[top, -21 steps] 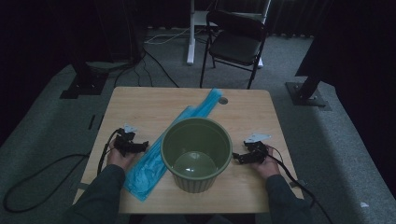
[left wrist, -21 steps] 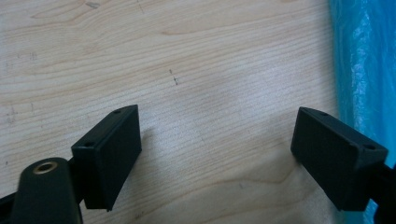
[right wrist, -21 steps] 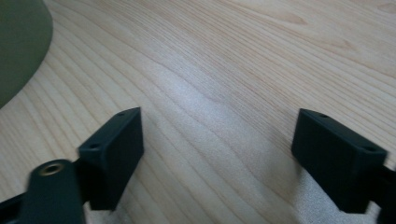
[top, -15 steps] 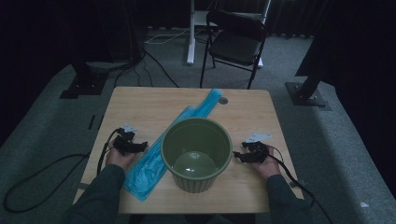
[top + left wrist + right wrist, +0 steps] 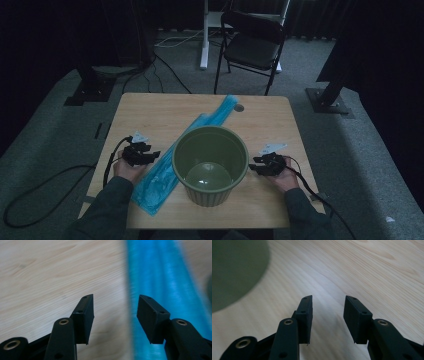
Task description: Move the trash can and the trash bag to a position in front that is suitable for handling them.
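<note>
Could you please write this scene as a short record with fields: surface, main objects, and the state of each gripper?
surface: wooden table
container: green bucket, upright, mid-table
bag: blue plastic bag, flat, running diagonally beside and behind the bucket
left gripper: open, nothing between the jaws, over the bag's edge
right gripper: open, nothing between the jaws, over bare table beside the bucket
background: black folding chair on the floor

Green bucket (image 5: 210, 165); blue bag (image 5: 172, 165); pale wood-grain table (image 5: 150, 110).

one green bucket (image 5: 210, 165), one blue bag (image 5: 186, 156), two tongs (image 5: 150, 155) (image 5: 254, 168)
</note>
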Demonstrator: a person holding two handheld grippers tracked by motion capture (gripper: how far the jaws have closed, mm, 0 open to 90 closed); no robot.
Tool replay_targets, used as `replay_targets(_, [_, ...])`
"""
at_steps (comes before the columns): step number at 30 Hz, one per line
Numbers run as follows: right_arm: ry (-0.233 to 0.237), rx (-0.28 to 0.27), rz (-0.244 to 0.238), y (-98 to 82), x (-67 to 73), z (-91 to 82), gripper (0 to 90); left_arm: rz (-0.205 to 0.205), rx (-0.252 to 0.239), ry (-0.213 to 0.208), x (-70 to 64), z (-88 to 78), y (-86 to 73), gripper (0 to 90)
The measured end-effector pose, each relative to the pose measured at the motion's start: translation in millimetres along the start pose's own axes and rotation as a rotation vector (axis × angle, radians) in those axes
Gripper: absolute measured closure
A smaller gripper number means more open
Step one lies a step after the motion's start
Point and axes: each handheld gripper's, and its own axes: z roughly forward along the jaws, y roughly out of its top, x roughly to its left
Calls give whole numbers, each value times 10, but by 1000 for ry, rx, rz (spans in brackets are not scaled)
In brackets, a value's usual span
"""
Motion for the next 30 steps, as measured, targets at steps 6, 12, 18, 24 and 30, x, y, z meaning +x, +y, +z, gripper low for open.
replay_targets(6, [63,-29,-21,53,89,-56,575,64,-71,-94,-251,-253,52,473])
replay_targets(12, [125,-107,-42,202,265,-185,575,145,-44,-176,-524,-300,42,460])
replay_targets(18, [155,-95,-90,239,402,-215,575,195,-42,-228,-737,-320,46,461])
replay_targets(24, [184,-82,-117,237,489,-239,579,217,-44,-263,-809,-338,48,461])
replay_targets(30, [186,-79,-118,249,483,-235,579,204,-41,-243,-818,-322,80,486])
